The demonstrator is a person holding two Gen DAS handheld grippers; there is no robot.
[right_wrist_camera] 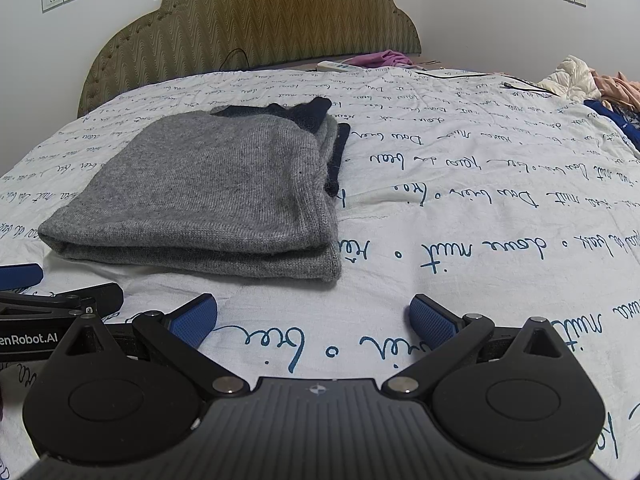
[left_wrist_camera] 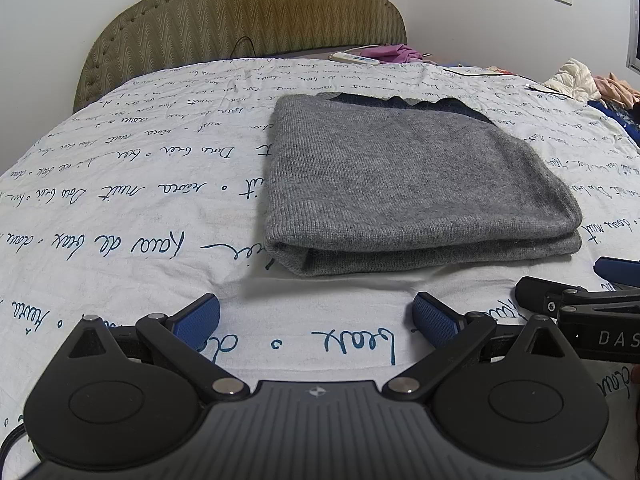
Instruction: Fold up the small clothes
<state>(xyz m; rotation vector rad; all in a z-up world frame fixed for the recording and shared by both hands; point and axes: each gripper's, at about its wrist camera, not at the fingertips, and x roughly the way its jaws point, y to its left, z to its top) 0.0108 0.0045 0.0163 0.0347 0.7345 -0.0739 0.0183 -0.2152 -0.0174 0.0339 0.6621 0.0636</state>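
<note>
Both tongs, left gripper (left_wrist_camera: 316,318) and right gripper (right_wrist_camera: 313,317), stand spread and empty, yours to reposition. Grey knitted sweater with navy trim (left_wrist_camera: 404,184) lies folded just ahead of them on the script-printed white bedsheet (left_wrist_camera: 120,208). Folding looks finished; next, judge whether a tidy-up nudge is needed.

Padded olive headboard (left_wrist_camera: 240,12) against white wall (left_wrist_camera: 480,0).

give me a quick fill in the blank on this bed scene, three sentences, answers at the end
The folded sweater is mainly ____ in colour.
Both the left gripper and the right gripper have their jaws ____, holding nothing.
The bedsheet is printed with blue ____.

Missing words: grey; open; handwriting
</note>
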